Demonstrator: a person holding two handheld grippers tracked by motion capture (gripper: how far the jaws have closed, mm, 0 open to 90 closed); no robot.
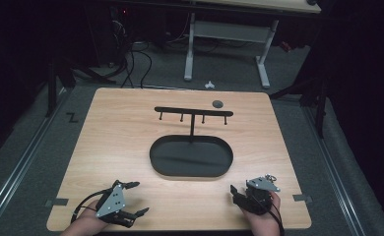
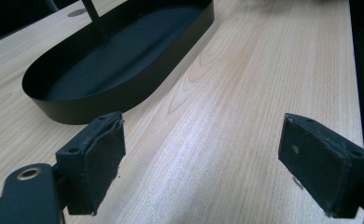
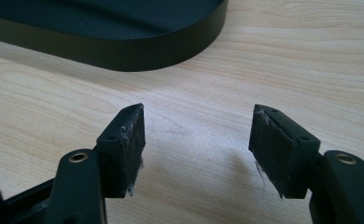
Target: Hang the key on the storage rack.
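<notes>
Nothing begun: left gripper (image 1: 137, 198) and right gripper (image 1: 241, 192) low in frame, jaws wide, empty, short of the black tray (image 1: 155, 160).

Lab — floor rails (image 1: 17, 169), loose cables (image 1: 131, 64), dark surround.

Small white object (image 1: 209, 84) on floor beyond table, too small to identify.
</notes>
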